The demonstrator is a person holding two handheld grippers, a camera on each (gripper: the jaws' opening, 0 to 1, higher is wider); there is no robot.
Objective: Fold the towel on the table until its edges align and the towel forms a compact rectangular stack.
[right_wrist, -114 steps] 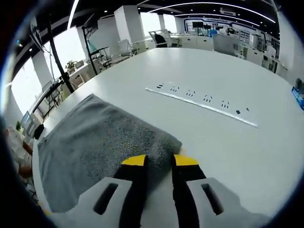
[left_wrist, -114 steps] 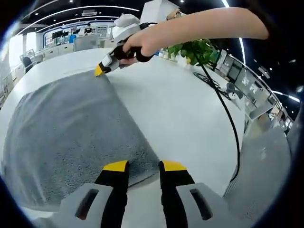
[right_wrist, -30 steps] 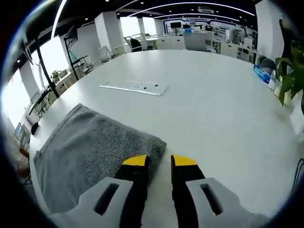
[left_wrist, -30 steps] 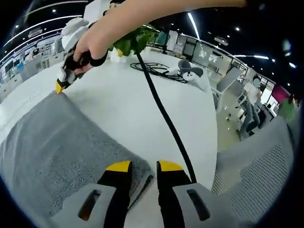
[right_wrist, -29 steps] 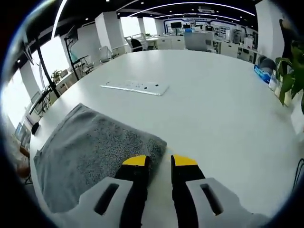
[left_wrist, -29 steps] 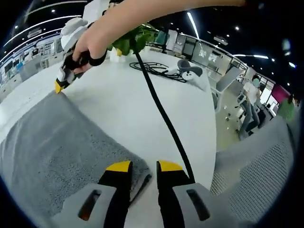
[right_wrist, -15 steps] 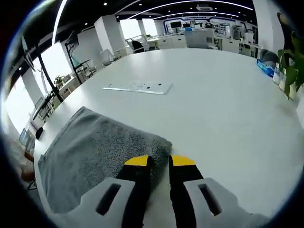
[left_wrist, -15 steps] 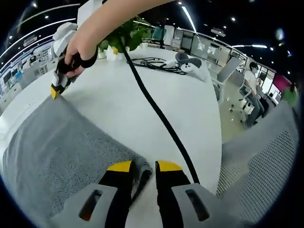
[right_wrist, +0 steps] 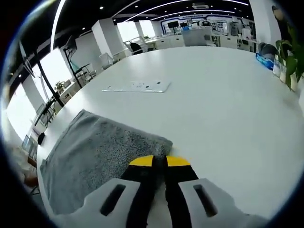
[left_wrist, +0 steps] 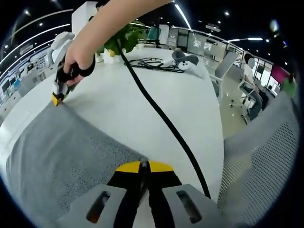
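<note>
**Both grippers clamped on towel corners**

Grey terry-cloth towel [left_wrist: 61, 152] lies flat on the white tabletop [left_wrist: 142, 85], near the tabletop edge closest to the person.

Left gripper [left_wrist: 144, 166]: yellow-tipped jaws pinched together on the towel's near corner, cloth bunched up between the tips. Clenched on the towel.

Right gripper [right_wrist: 159, 161]: jaws closed on another towel corner [right_wrist: 164, 141], tips meeting with grey fabric caught between. In the left gripper view the same right gripper [left_wrist: 57, 97] sits at the far corner of the towel, held by the person's hand [left_wrist: 80, 54], tip down against the cloth.

Both held corners are on the same long side of the towel; that edge runs straight between them.

Black cable [left_wrist: 161, 118] runs across the tabletop from the right gripper's side toward the tabletop edge, just beside the towel, not on it.

Other stuff on the tabletop, well apart from the towel: white power strip [right_wrist: 136, 86], green potted plant [left_wrist: 128, 35], a coil of black cable with a white controller [left_wrist: 185, 58] at the far edge.

Grey mesh chair back [left_wrist: 266, 161] beside the tabletop edge.
</note>
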